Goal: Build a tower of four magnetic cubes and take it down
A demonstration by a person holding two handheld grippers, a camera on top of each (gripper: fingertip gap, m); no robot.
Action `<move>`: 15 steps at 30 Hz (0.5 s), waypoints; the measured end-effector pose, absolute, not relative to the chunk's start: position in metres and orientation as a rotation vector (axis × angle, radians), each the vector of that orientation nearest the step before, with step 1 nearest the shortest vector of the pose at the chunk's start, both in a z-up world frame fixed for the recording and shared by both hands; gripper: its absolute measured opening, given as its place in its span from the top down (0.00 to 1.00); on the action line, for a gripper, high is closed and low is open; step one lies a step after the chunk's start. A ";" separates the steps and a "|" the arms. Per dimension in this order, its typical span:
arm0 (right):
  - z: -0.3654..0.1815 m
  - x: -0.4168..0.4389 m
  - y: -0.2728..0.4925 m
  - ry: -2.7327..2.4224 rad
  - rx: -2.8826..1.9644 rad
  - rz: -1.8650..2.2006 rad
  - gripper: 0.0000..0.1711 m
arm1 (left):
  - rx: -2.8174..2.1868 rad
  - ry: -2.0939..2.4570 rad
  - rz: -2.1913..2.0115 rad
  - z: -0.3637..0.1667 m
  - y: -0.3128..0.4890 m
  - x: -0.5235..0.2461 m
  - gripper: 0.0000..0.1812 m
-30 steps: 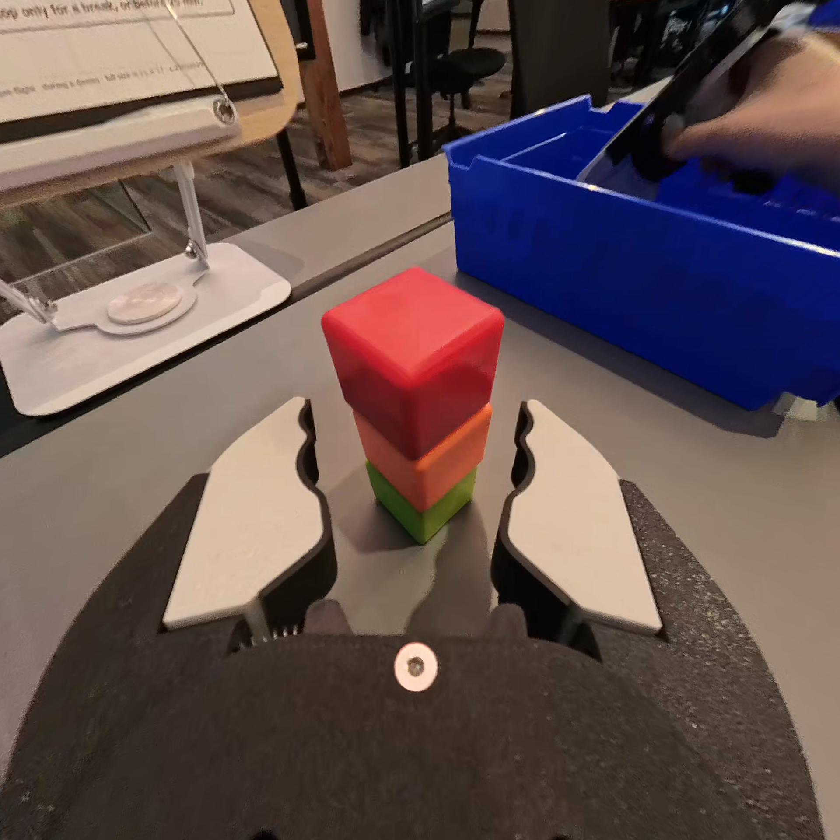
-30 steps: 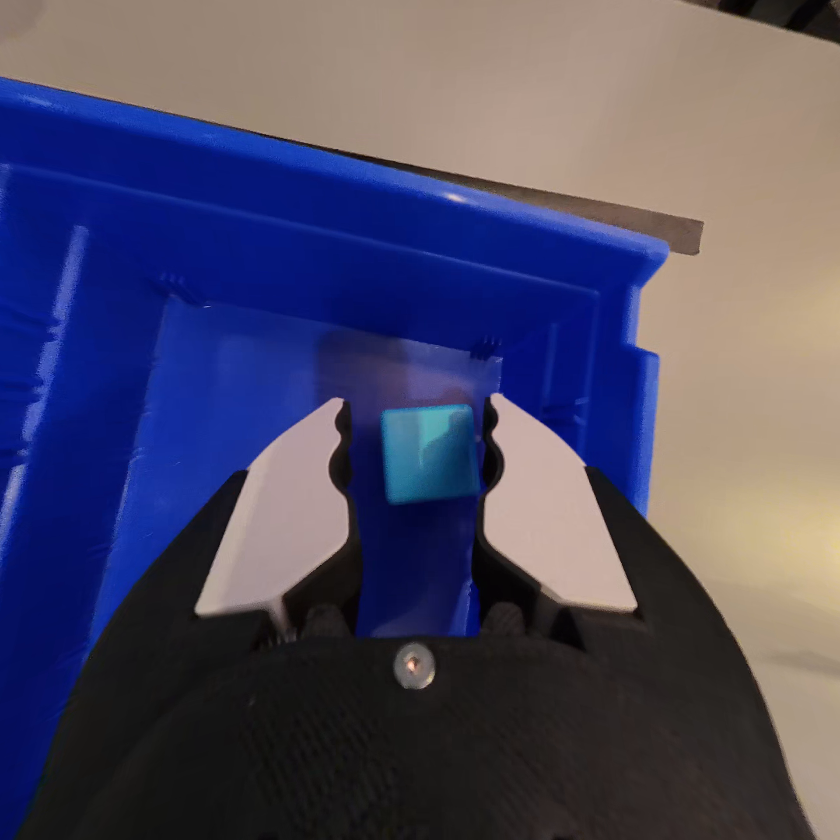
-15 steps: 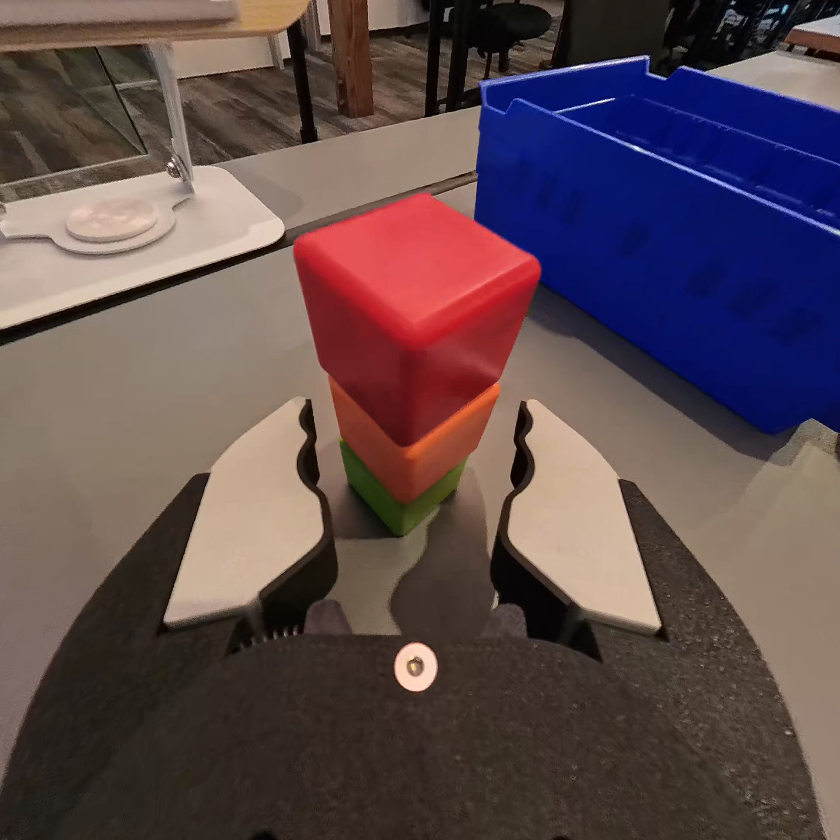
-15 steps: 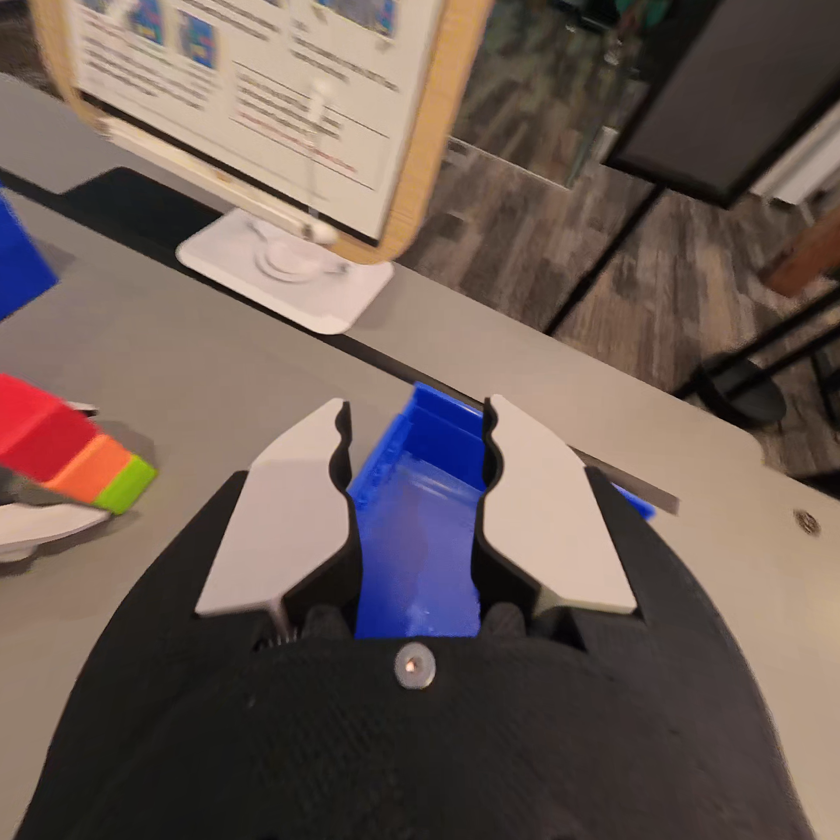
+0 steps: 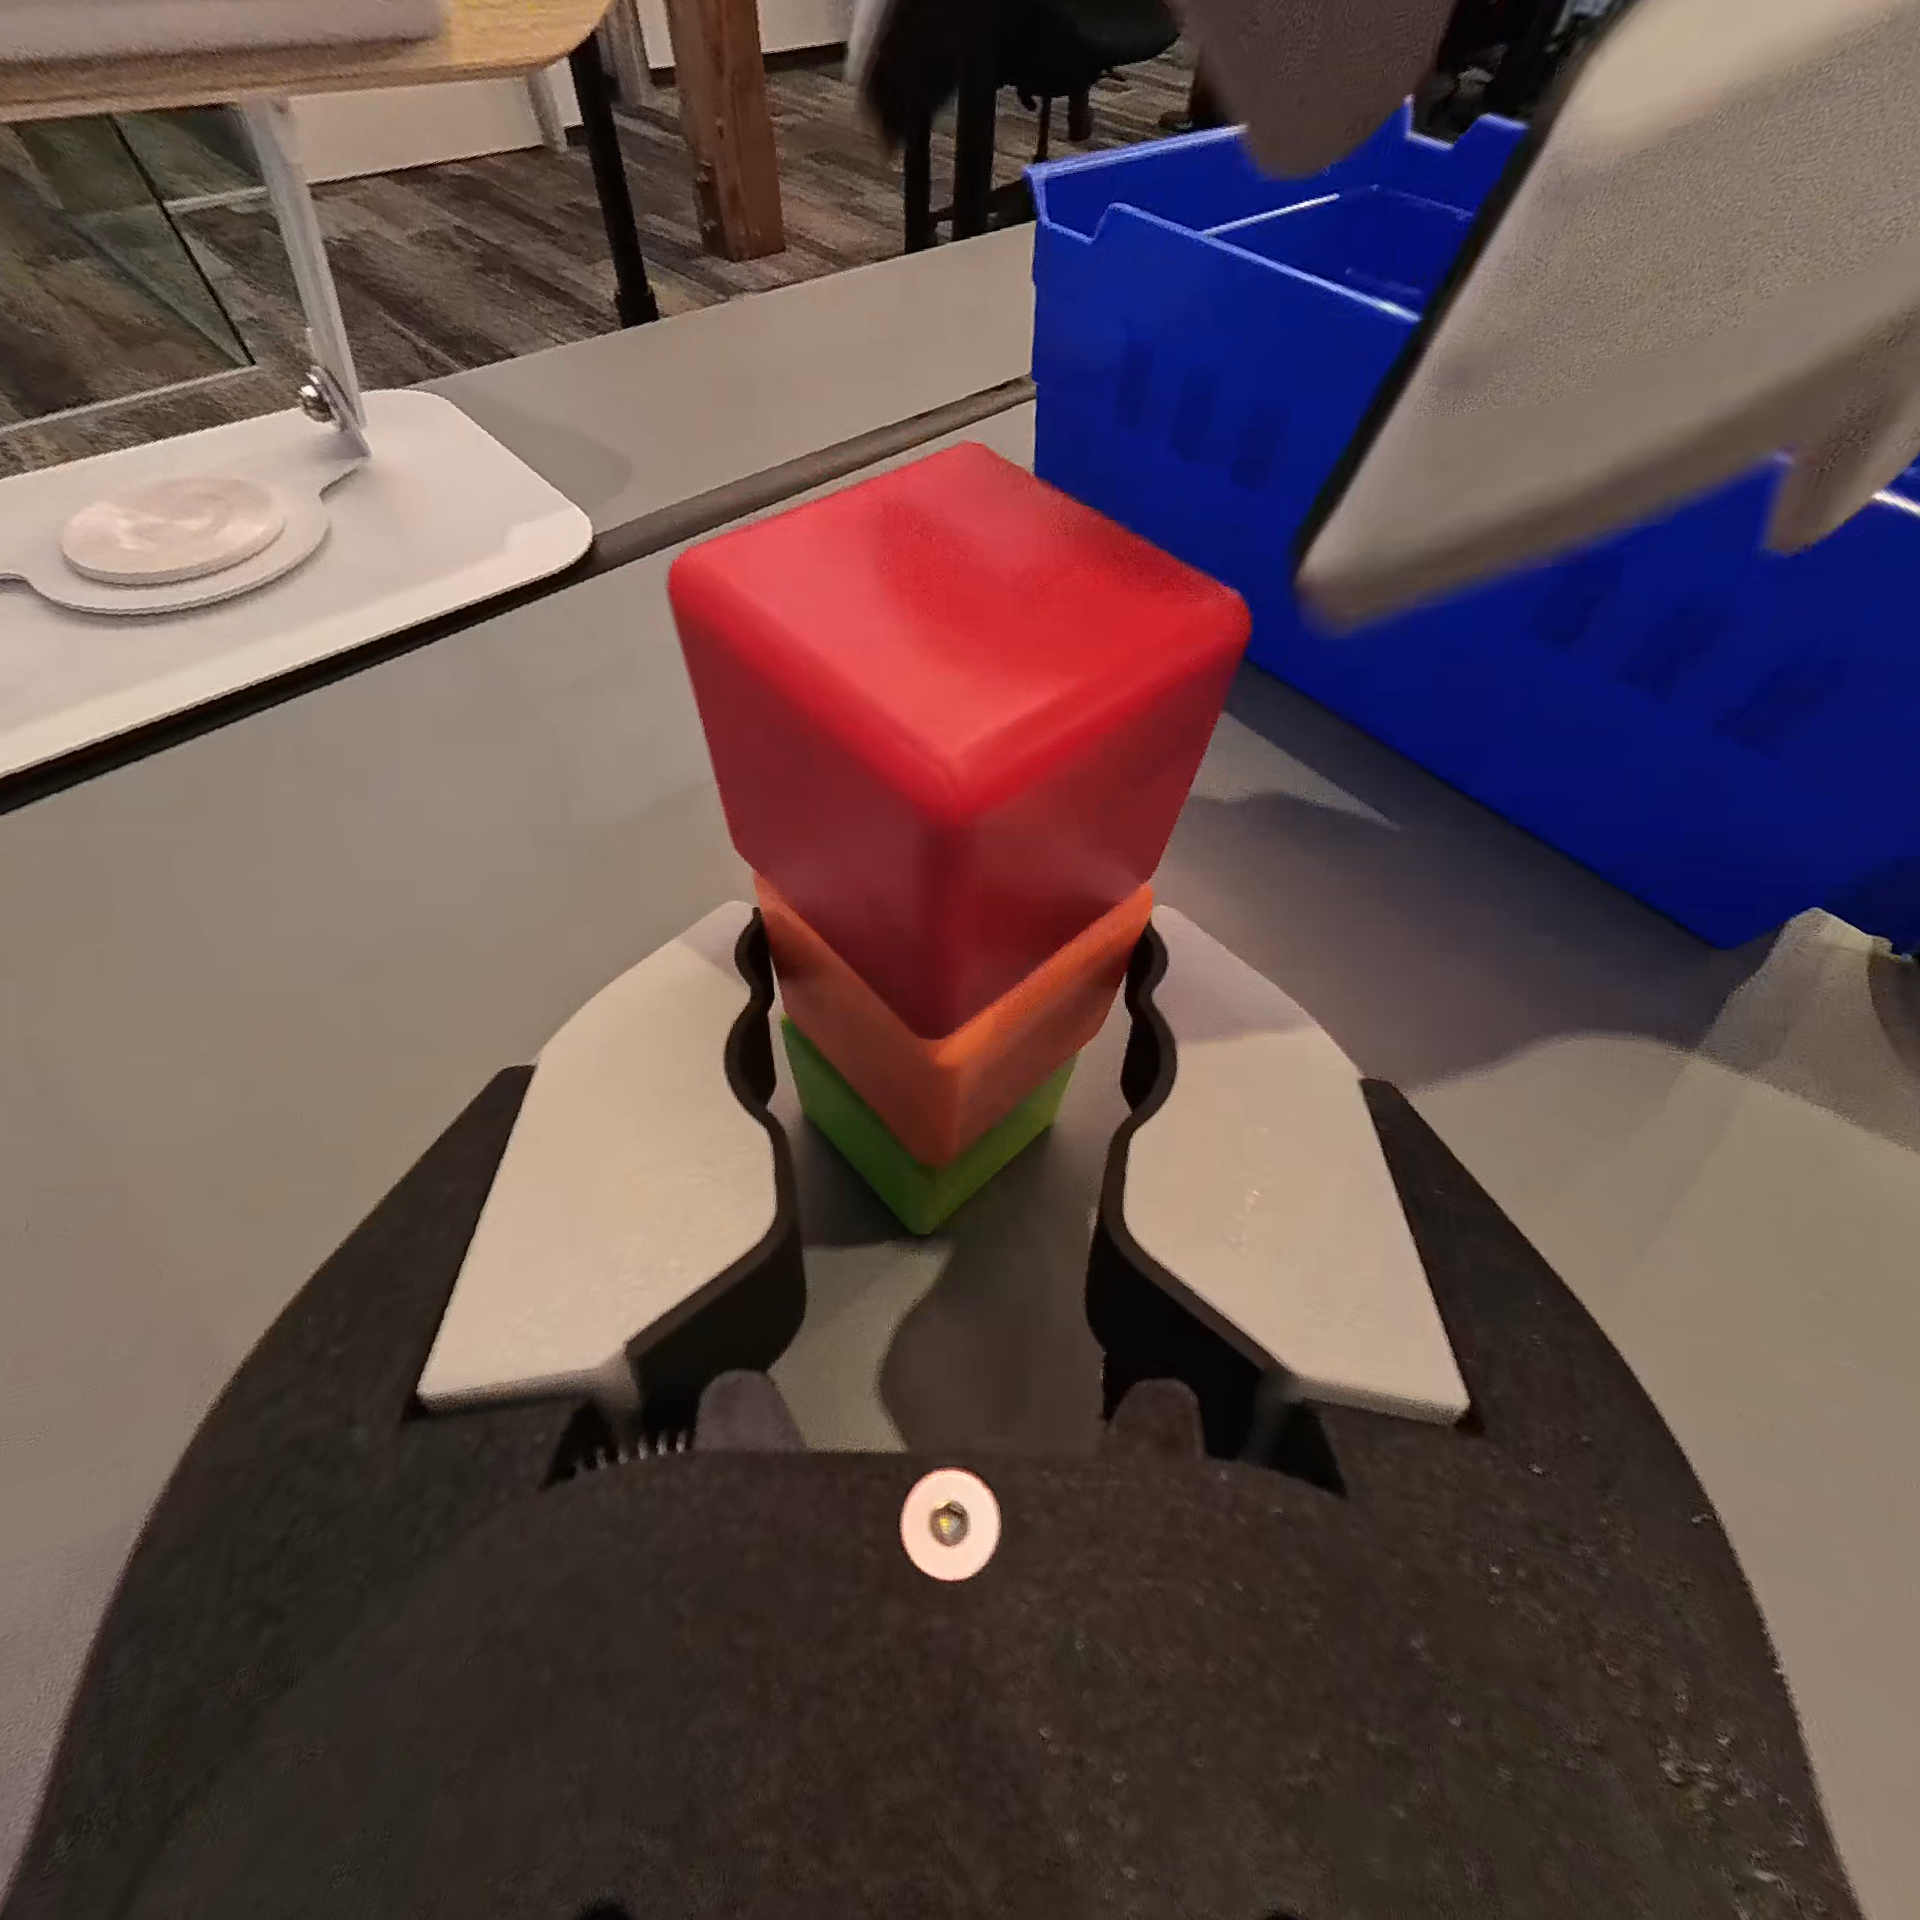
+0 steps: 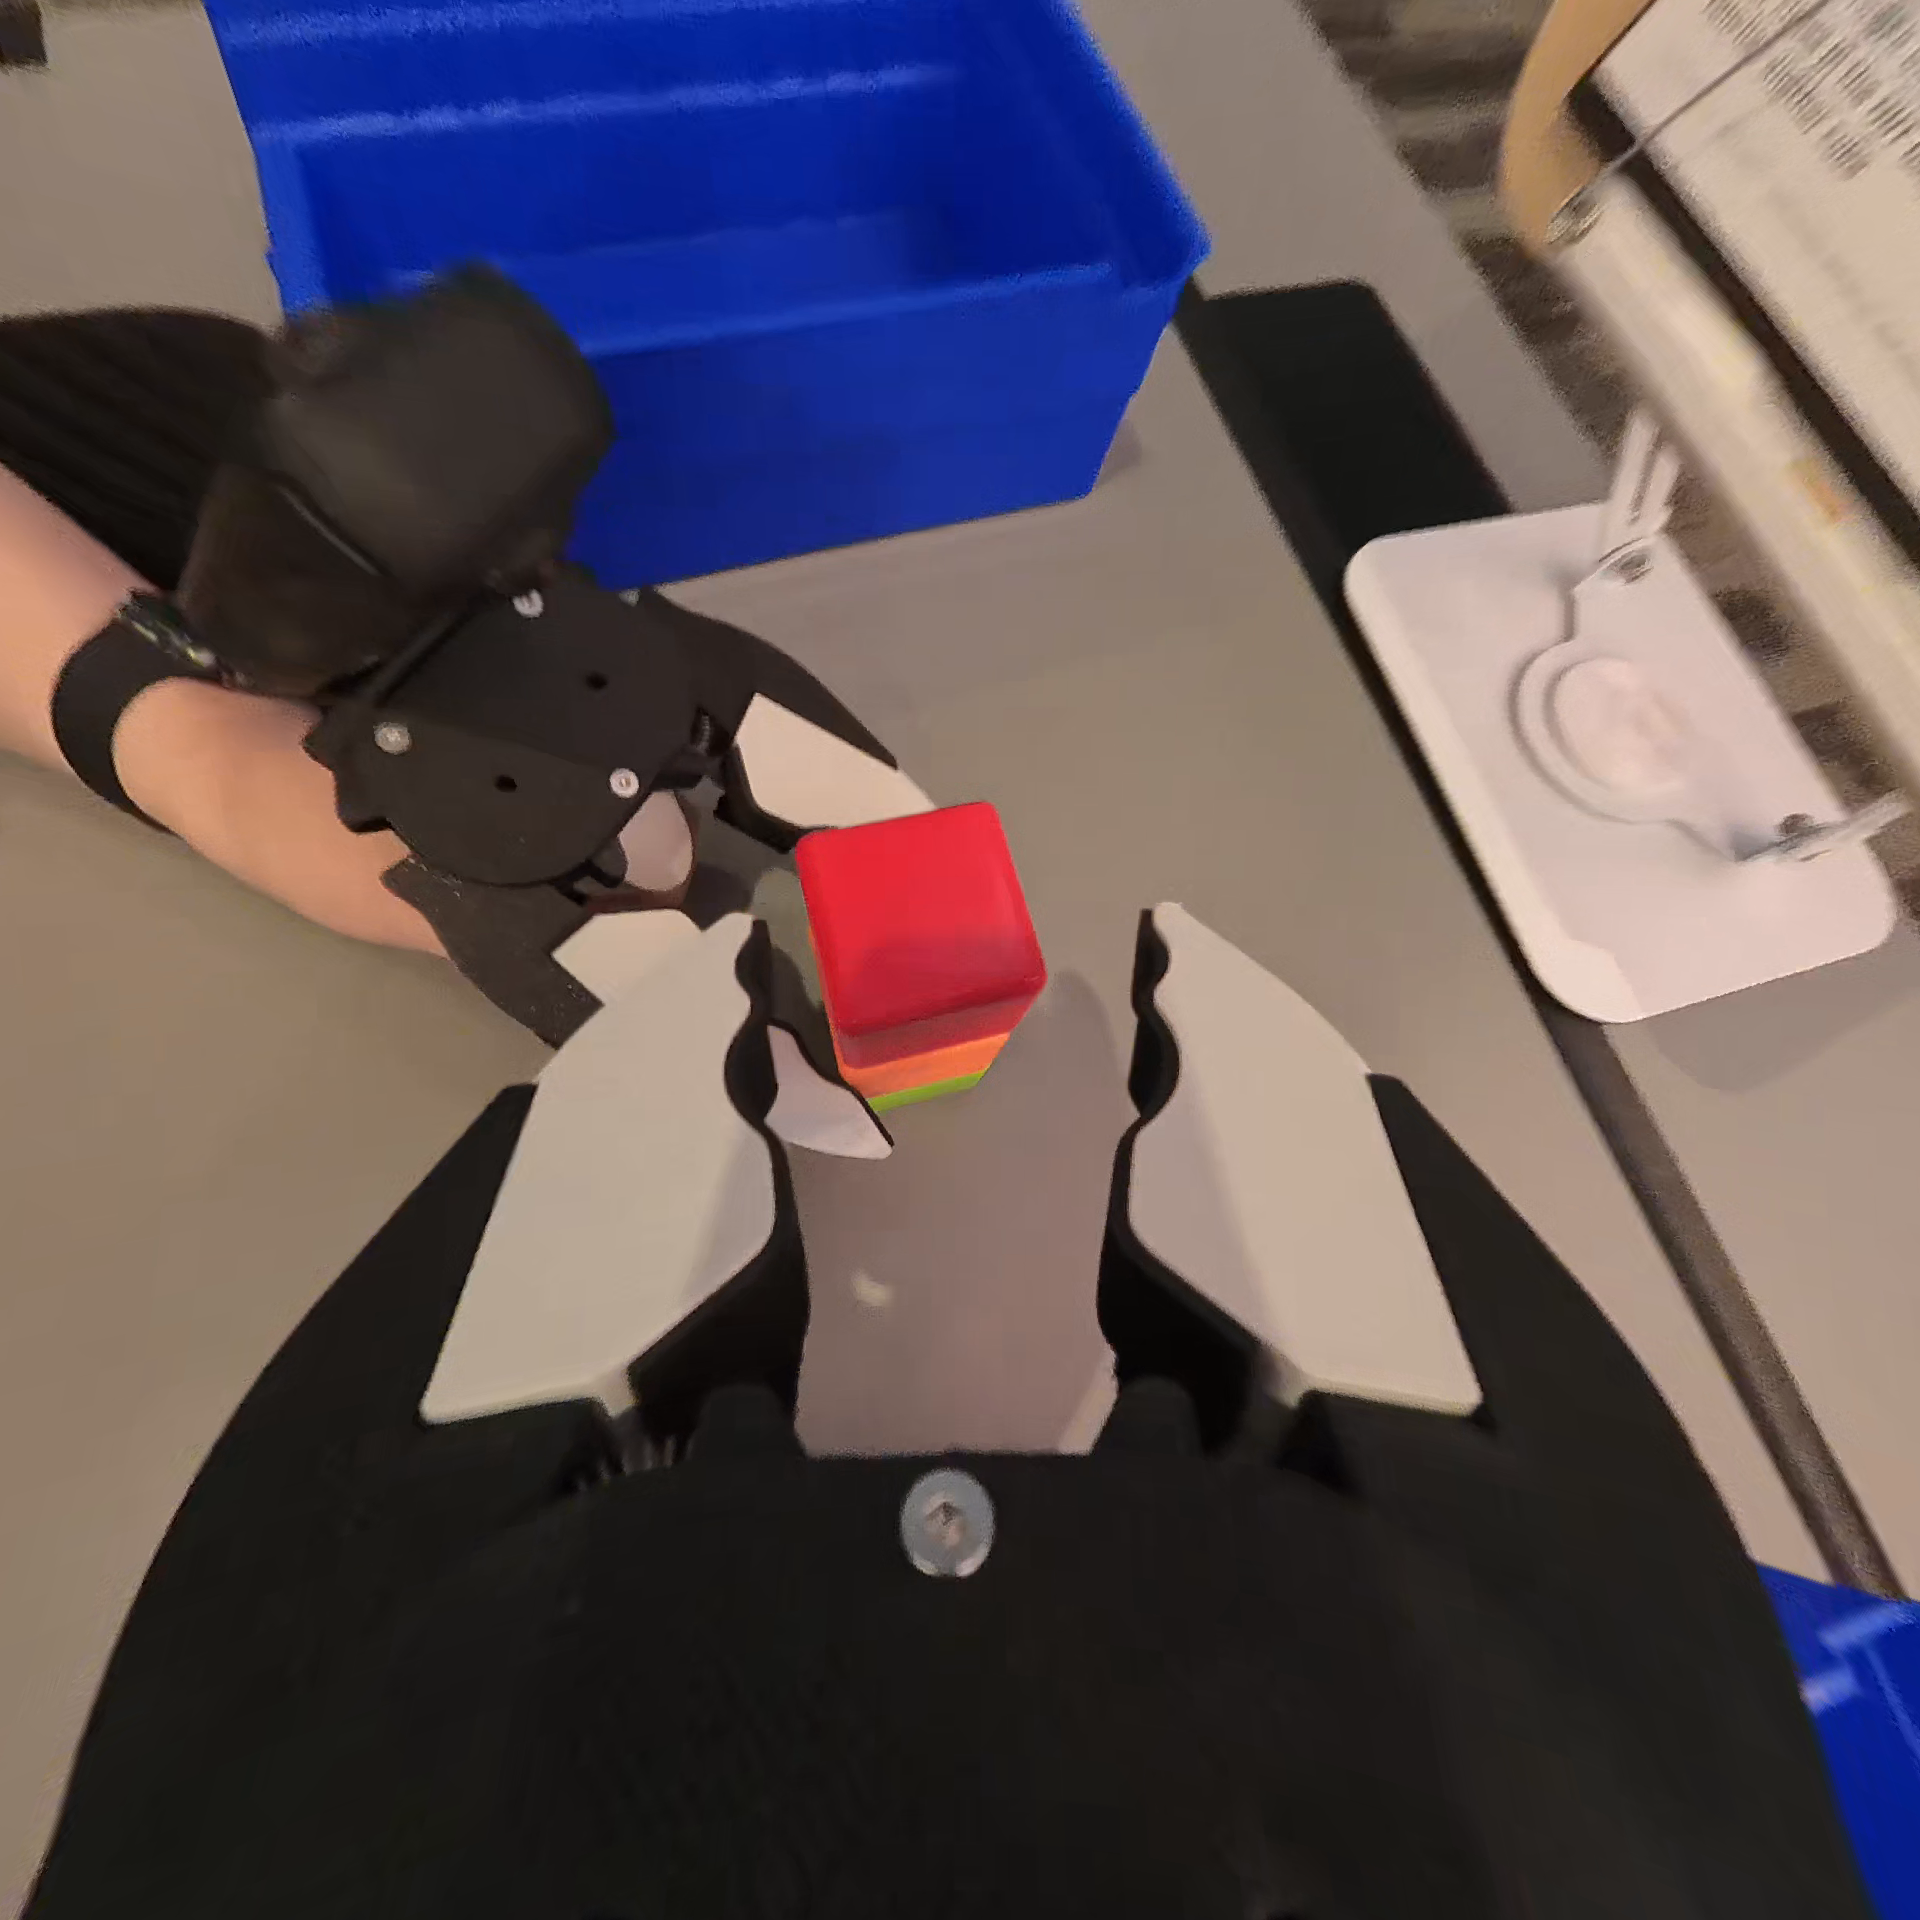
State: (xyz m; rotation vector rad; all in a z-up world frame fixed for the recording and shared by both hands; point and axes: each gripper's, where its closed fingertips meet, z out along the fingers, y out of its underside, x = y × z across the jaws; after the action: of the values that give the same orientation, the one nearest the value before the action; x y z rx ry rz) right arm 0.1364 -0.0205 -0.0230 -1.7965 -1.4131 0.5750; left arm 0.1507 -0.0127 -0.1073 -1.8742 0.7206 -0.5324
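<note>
Cubes stand three high on the grey table (image 6: pixel 1195 727): a red cube (image 5: pixel 956 707) on top, an orange cube (image 5: pixel 997 1070) under it and a green cube (image 5: pixel 925 1164) at the base, the stack's long axis upright. The left gripper (image 5: pixel 940 987) sits low at the tower's foot, its fingers spread to either side of the orange and green cubes; from the blurred edges I cannot tell whether the pads touch them, so it reads as bracketing rather than pinching. The right gripper (image 6: pixel 940 987) hangs above and looks steeply down, fingers spread and empty, with the red cube just ahead of its tips and slightly toward its left finger. A blue bin (image 6: pixel 727 260) lies beyond the tower. Judging by height, the right gripper is the one placed for the top cube, reached from above while the left steadies the base.
</note>
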 end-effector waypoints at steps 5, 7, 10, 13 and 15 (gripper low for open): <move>-0.051 0.130 -0.022 -1.489 -1.857 0.573 0.62 | -1.867 0.747 -0.553 -0.107 -0.018 0.154 0.64; -0.054 0.128 -0.025 -1.513 -1.850 0.588 0.70 | -1.864 0.758 -0.559 -0.107 -0.019 0.156 0.64; -0.055 0.129 -0.026 -1.529 -1.849 0.577 0.70 | -1.863 0.763 -0.560 -0.108 -0.019 0.156 0.64; -0.055 0.130 -0.025 -1.526 -1.865 0.572 0.70 | -1.862 0.769 -0.560 -0.108 -0.019 0.157 0.64; -0.054 0.130 -0.025 -1.521 -1.871 0.571 0.70 | -1.860 0.769 -0.559 -0.107 -0.019 0.157 0.64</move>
State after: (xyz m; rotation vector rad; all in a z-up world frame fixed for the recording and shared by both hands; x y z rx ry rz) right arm 0.1301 -0.0248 -0.0543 -1.8709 -1.5207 0.5714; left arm 0.1575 -0.0188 -0.1073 -1.8602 0.7694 -0.5595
